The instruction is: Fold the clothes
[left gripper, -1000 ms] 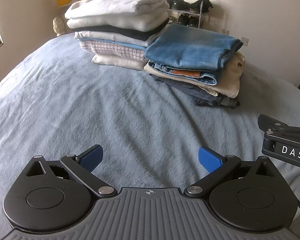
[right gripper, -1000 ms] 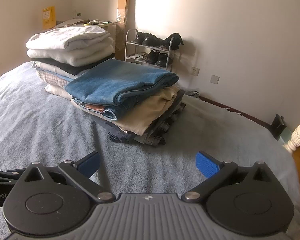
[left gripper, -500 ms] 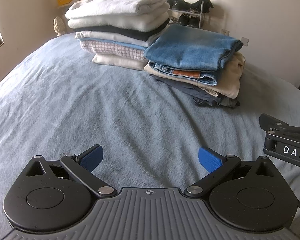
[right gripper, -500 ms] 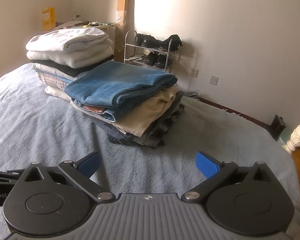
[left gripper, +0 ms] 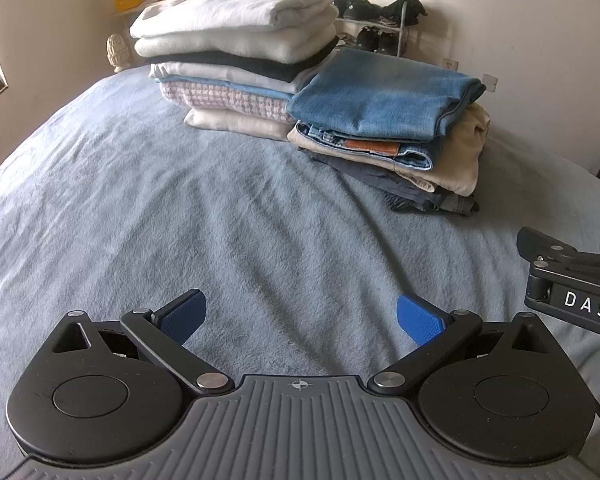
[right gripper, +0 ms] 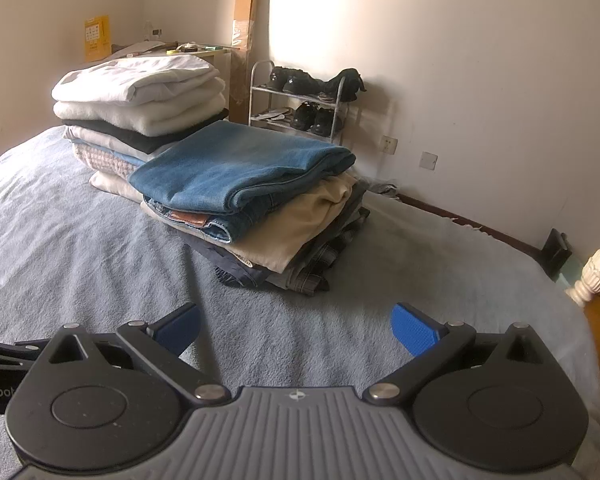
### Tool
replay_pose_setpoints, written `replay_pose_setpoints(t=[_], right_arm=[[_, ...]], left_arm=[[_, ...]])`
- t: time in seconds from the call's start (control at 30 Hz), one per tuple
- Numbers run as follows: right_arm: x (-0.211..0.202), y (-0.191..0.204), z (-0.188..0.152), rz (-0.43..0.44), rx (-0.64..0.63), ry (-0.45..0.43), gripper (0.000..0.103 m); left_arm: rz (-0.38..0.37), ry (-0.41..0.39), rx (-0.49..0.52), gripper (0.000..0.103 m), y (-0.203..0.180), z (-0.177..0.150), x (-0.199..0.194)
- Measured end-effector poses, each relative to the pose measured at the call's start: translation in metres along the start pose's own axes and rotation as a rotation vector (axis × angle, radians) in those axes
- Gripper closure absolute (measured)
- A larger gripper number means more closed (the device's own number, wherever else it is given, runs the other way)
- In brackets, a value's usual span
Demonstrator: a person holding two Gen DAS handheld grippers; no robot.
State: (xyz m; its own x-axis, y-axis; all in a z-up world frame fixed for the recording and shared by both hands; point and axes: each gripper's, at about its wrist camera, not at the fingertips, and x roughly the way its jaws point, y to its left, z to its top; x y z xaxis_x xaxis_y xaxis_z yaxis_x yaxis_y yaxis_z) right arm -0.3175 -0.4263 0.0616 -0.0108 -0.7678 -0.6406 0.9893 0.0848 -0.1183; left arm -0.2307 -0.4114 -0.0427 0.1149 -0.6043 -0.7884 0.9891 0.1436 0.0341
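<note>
jaws of both grippers spread, empty — folded clothes stacks (left gripper: 340, 112) (right gripper: 236, 176) lie well ahead.

1. Two stacks of folded clothes sit side by side on the bed (left gripper: 180, 208), touching.
2. The taller stack (left gripper: 236, 52) is on the left, the trouser stack (left gripper: 384, 120) on the right and a bit nearer.
3. The shoe rack (right gripper: 300, 108) stands behind them against the wall.
4. A desk (right gripper: 204, 50) is in the far corner, behind the taller stack.
5. There's a bedpost knob (right gripper: 598, 272) at the bed's right edge.
</note>
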Motion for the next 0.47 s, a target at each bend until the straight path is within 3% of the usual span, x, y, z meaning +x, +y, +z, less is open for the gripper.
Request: replay_pose_setpoints(t=[0.47], right_arm=[[-0.0009,0.0006,0.0002,0.002,-0.002,-0.002,0.0]], left_arm=[[0.004,-0.001,-0.001,0.001,-0.0007,-0.0006,-0.0013]])
